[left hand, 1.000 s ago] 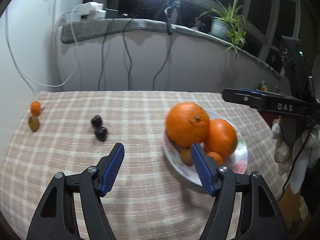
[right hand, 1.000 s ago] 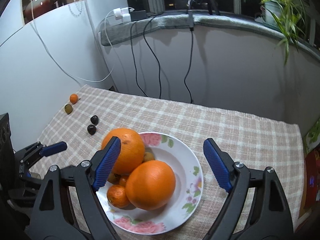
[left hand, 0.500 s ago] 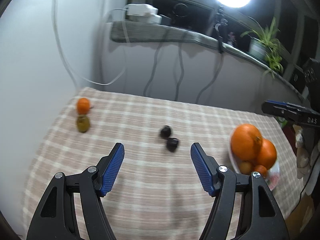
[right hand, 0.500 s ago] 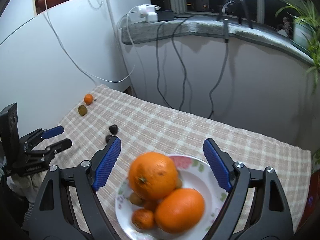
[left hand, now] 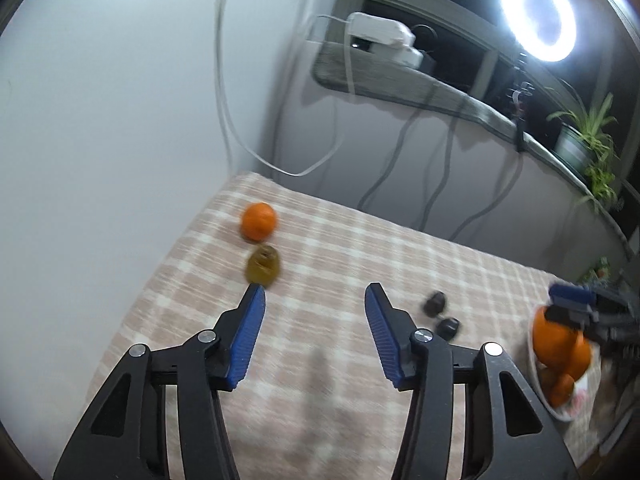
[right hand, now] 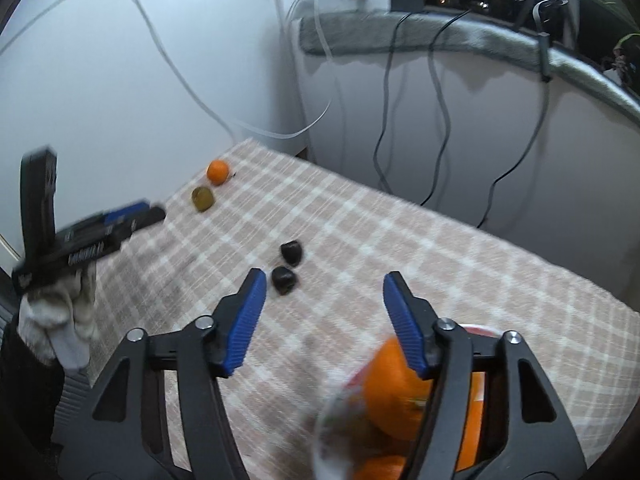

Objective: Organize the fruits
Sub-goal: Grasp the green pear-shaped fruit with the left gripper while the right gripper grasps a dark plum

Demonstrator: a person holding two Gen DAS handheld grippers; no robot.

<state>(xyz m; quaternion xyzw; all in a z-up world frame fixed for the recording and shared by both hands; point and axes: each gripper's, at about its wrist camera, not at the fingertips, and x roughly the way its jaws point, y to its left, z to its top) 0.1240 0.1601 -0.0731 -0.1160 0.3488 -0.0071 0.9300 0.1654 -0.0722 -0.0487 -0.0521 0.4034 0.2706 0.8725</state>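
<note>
1. The greenish-brown fruit [left hand: 263,265] lies on the checked tabletop [left hand: 332,360] near the far-left corner, just beside a small orange [left hand: 258,221].
2. The left tongs [left hand: 314,295] hang spread and empty just short of it, off to its right; I'd shift left, centre the fruit, then close gently.
3. Two dark fruits [right hand: 287,268] sit mid-cloth, in front of the right tongs [right hand: 323,282], also spread and empty.
4. The plate [right hand: 320,436] of oranges waits at the near right.
</note>
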